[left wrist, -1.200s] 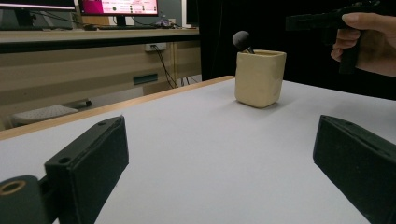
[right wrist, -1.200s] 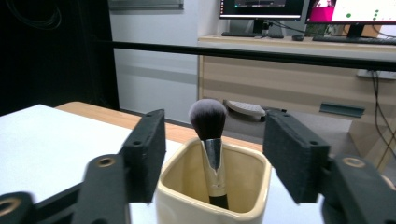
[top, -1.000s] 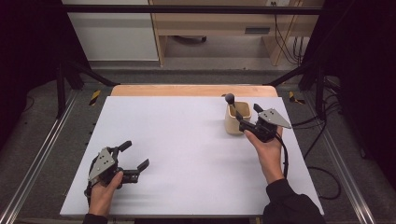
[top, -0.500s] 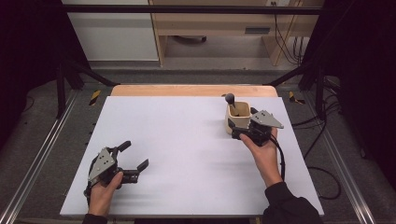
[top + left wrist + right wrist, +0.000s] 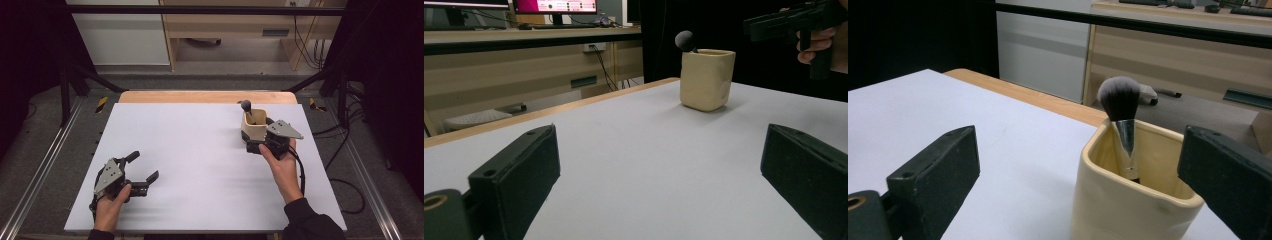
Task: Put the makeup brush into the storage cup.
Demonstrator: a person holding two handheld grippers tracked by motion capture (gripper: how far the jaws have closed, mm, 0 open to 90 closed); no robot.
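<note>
the right tool (image 5: 256, 141) has just been opening, jaws wide, gripping nothing; the cream cup (image 5: 1133, 200) with its upright brush (image 5: 1120, 107) stands just ahead between them. the left tool (image 5: 139, 167) rests open, far off.

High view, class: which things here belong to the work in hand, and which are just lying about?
In the work:
- cream cup
- makeup brush standing in it
- right gripper, jaws open beside the cup

Not in it:
- left gripper, open over the bare table

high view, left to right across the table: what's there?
left gripper in the person's left hand → bare white table top → brush standing in the cream cup → right gripper with its grey plate
</note>
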